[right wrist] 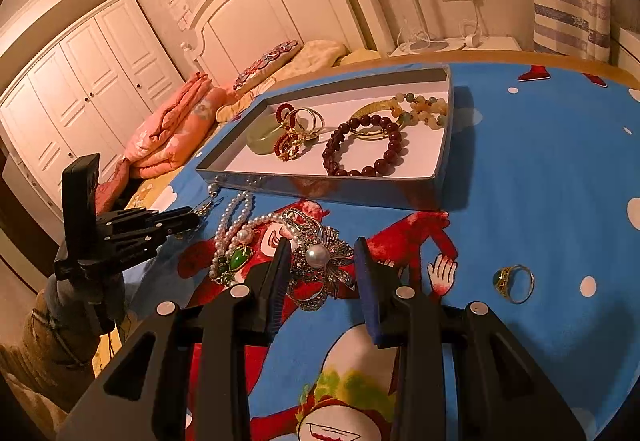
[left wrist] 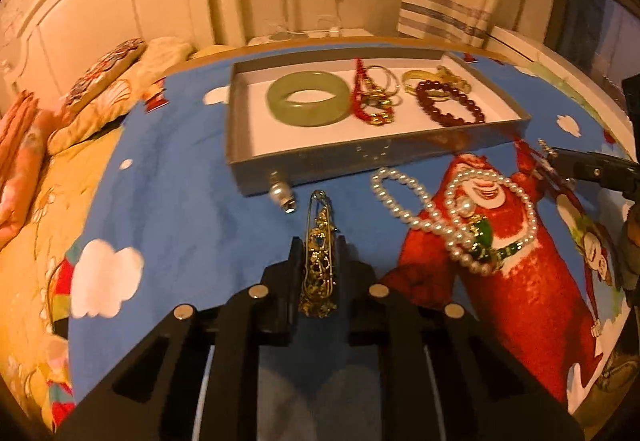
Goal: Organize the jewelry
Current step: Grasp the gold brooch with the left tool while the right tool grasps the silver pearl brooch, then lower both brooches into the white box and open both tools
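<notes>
**Gold brooch pinched, pearl brooch straddled, tray waiting**

Gold filigree fills the left gripper (left wrist: 319, 241): its two fingers are pressed onto a long gold pin brooch (left wrist: 320, 261) whose safety-pin loop pokes out past the tips. Held lengthwise like that, the piece looks ready to be carried toward the grey cardboard tray (left wrist: 256, 169) just ahead, where a green jade bangle (left wrist: 307, 97), a red-and-gold bracelet tangle (left wrist: 370, 97) and a dark red bead bracelet (left wrist: 448, 101) already lie. A loose pearl drop (left wrist: 280, 195) rests on the blue cartoon bedspread (left wrist: 192, 209), touching the tray's near wall, and a pearl necklace with a green pendant (left wrist: 460, 217) sprawls to the right of the gripper.

From the right wrist, the right gripper (right wrist: 322, 245) is spread wide, its fingers on either side of a silver flower brooch with a centre pearl (right wrist: 318, 255), apart from it on both sides and not yet closing; I judge this the next pickup. Beyond lie the same necklace and tray.

Only the right view shows a gold ring with a green stone (right wrist: 514, 283) lying alone near the bedspread's right edge, and a pale mixed-bead bracelet (right wrist: 420, 109) at the tray's far corner. It also hides most of the jade bangle behind the bracelet tangle. Only the left view shows clearly what the left gripper grips; from the right it appears side-on, its load barely visible.
</notes>
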{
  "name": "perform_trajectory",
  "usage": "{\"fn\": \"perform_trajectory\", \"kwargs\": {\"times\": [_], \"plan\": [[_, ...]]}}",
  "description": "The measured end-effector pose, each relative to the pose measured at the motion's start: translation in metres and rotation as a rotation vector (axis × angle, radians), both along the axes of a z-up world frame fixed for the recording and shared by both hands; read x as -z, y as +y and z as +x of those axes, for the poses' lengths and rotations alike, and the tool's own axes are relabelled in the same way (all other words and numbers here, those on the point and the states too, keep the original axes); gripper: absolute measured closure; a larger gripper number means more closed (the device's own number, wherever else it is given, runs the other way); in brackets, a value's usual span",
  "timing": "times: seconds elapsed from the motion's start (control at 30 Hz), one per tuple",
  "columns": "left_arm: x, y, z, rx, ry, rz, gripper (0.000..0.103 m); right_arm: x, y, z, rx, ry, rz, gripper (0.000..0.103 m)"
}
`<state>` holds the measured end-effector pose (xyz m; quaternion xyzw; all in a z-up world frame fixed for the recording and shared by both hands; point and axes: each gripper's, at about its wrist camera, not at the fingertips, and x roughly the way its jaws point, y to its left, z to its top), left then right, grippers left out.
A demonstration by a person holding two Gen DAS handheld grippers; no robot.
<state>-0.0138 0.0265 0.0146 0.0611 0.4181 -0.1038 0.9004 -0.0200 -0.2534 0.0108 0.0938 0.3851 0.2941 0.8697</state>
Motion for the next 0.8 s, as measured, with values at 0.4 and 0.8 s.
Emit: {"fn": "perform_trajectory", "kwargs": {"times": [0.4, 0.8], "plan": [[-0.002, 0.004, -0.014, -0.053, -0.016, 0.018, 0.088, -0.004, -0.005, -0.005, 0.027, -0.026, 0.013, 0.070], [-0.034, 0.001, -0.015, -0.068, -0.128, -0.038, 0.088, -0.013, -0.006, 0.009, 0.056, -0.047, 0.000, 0.070]]}}
